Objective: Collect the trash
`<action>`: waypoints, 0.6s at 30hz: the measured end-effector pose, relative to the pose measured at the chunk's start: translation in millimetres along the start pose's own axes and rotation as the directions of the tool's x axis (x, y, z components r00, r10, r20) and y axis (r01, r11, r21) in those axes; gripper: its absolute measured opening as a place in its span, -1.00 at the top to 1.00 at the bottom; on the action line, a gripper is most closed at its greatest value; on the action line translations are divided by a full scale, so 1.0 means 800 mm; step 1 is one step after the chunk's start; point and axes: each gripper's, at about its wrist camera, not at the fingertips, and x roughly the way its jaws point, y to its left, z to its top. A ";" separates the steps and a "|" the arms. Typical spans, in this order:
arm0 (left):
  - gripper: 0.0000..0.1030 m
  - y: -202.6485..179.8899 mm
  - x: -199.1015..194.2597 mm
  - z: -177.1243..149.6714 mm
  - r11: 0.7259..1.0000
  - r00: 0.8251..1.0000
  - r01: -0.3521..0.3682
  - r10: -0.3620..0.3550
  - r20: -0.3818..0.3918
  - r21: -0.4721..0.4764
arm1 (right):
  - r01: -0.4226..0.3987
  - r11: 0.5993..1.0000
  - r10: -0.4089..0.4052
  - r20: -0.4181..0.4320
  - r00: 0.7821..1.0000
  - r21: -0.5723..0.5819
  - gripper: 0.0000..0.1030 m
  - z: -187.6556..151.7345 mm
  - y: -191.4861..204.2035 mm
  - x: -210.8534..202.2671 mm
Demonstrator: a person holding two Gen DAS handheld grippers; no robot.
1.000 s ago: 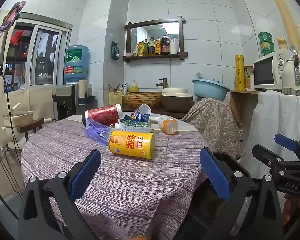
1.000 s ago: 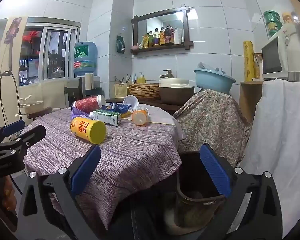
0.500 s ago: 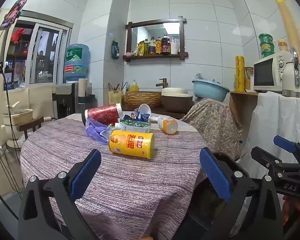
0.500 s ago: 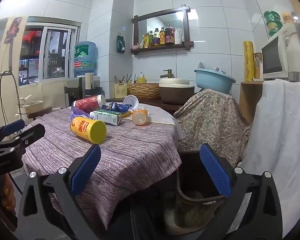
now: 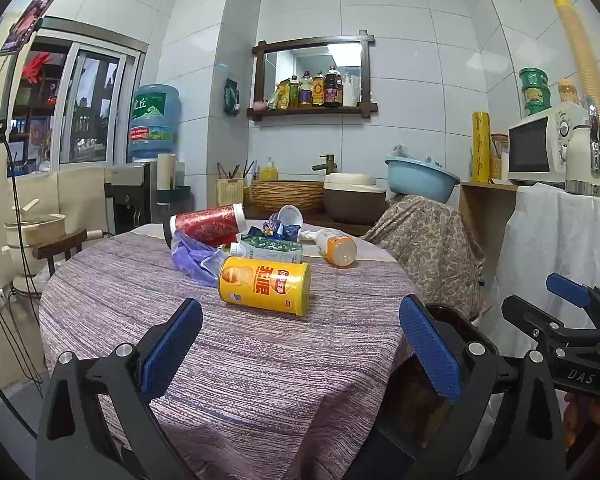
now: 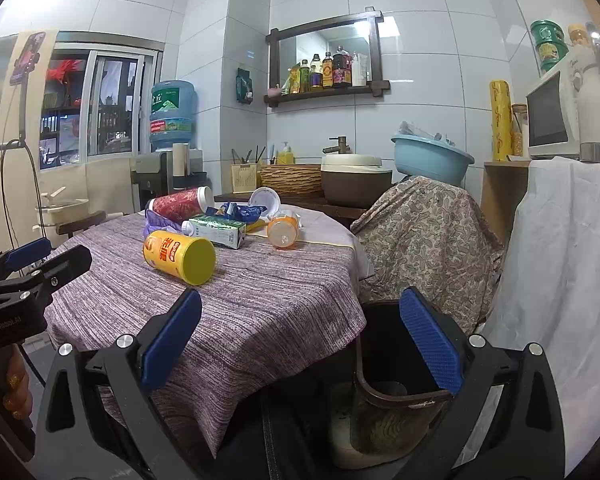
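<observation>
Likely light, rolls easily: yellow chip canister first

Yellow chip canister (image 5: pixel 265 287) lies on its side at the near edge of the litter heap on the worktop (image 5: pixel 260 368). Judged hollow, stiff-walled, slick; grip across mid-body. Behind it: milk carton (image 5: pixel 271 249), orange bottle (image 5: pixel 337 246), red tube (image 5: pixel 206 225), soft purple bag (image 5: pixel 196 260). Left gripper (image 5: pixel 300 354) and right gripper (image 6: pixel 300 354) both spread wide, empty. Bin (image 6: pixel 392 392) beside the worktop
</observation>
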 end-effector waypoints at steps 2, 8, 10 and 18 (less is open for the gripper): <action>-0.90 -0.001 0.000 0.000 1.000 1.000 -0.002 0.002 0.002 0.002 | -0.001 1.000 0.001 -0.002 1.000 -0.001 -0.91 0.000 -0.001 0.001; -0.90 0.000 0.001 -0.001 1.000 1.000 -0.001 0.001 0.003 0.001 | -0.002 1.000 0.002 -0.005 1.000 0.000 -0.91 -0.001 -0.001 0.001; -0.90 -0.001 0.001 -0.001 1.000 1.000 -0.001 0.001 0.002 0.002 | -0.001 1.000 0.001 -0.006 1.000 0.000 -0.91 -0.002 -0.001 0.002; -0.90 0.000 0.002 -0.002 1.000 1.000 -0.002 0.002 -0.001 0.001 | -0.003 1.000 0.003 -0.011 1.000 0.004 -0.91 -0.002 -0.003 0.004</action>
